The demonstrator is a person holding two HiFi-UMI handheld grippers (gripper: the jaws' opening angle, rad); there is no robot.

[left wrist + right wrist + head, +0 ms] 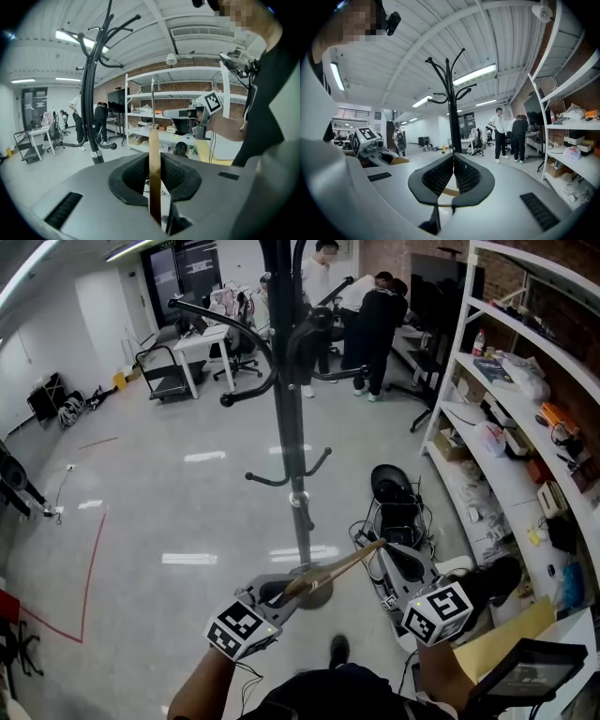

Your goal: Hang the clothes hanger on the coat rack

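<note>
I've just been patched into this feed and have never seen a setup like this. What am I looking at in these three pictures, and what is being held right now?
There is no robot arm here: a person holds a two-jaw gripper in each hand. The head view comes from a camera on the person's head, looking down at the grey floor. The other two views ride on the grippers and look along their jaws.

The left gripper is clamped on a wooden hanger, with its metal hook at the far end. The right gripper has its jaws together. Some of the wood shows behind them, but I cannot tell whether it touches.

The black coat rack stands on the floor just ahead, and the hanger is not yet on it. Shelves run along the right.
</note>
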